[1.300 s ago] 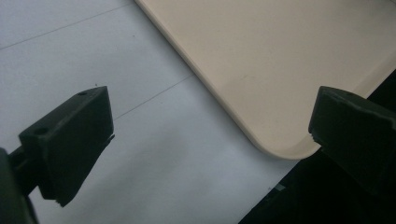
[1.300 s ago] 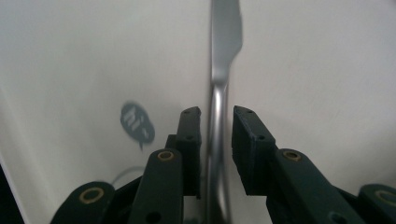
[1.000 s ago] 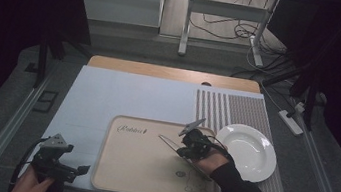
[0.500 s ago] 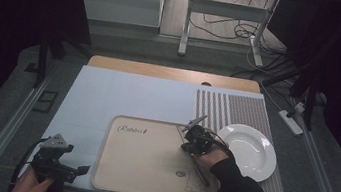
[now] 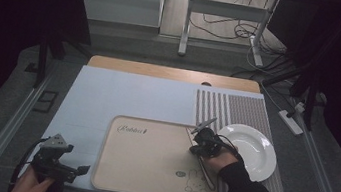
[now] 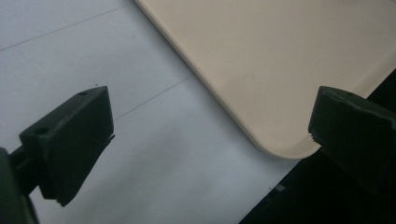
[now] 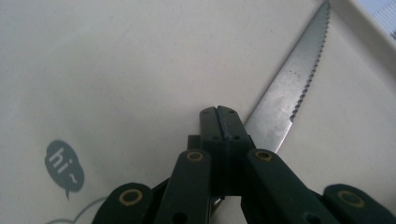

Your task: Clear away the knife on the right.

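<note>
A beige tray [image 5: 149,158] with a rabbit print lies at the table's front. A serrated table knife [image 5: 190,131] lies flat on it by its right rim, tip toward the far right corner. My right gripper [image 5: 197,142] is low over the tray with its jaws shut together. In the right gripper view the knife [image 7: 289,93] sticks out from under the right gripper [image 7: 219,114], flat on the tray [image 7: 116,70]; I cannot tell whether it is gripped. My left gripper [image 5: 78,170] stands open at the front left; the left gripper [image 6: 212,140] frames the tray's [image 6: 280,56] front corner.
A white plate [image 5: 247,147] sits just right of the tray on a striped mat [image 5: 237,110]. A pale blue mat [image 5: 123,94] covers the table beyond and left of the tray. The table's front edge runs right beside the left gripper.
The right gripper has slid right across the tray toward its right rim. The knife went with it, its blade swinging from pointing left to pointing away. The left gripper stayed put.
</note>
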Demonstrator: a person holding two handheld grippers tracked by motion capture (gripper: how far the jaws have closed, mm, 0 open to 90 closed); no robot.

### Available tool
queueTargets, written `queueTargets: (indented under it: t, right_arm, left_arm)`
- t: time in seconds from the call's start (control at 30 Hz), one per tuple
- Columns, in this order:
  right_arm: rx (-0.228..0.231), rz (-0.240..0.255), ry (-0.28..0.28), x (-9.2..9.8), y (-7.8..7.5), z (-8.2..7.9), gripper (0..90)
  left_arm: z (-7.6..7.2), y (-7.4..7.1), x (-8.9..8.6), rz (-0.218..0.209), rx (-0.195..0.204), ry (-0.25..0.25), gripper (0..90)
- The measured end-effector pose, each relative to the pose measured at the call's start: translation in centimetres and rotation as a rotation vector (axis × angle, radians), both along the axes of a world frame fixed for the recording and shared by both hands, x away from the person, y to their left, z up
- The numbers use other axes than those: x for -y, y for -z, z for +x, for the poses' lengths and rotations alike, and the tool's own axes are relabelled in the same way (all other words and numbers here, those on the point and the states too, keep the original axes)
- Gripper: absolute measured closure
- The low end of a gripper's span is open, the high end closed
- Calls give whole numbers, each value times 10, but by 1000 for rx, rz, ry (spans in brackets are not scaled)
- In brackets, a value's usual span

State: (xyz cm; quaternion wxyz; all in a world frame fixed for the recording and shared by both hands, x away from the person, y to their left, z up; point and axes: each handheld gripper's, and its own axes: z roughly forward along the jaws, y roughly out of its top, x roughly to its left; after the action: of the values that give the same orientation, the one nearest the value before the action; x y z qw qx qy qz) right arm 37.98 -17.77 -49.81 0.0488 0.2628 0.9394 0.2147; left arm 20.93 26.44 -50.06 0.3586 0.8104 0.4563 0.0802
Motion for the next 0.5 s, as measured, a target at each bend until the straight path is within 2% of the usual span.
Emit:
queueTargets:
  t: [0.33,0.5]
  right_arm:
    - [-4,20,64,33,-1,-5,900]
    - [-8,27,81,40,-1,-6,900]
  left_arm:
    - [0,0,1,3,-1,0,11]
    - [0,0,0,1,-1,0,12]
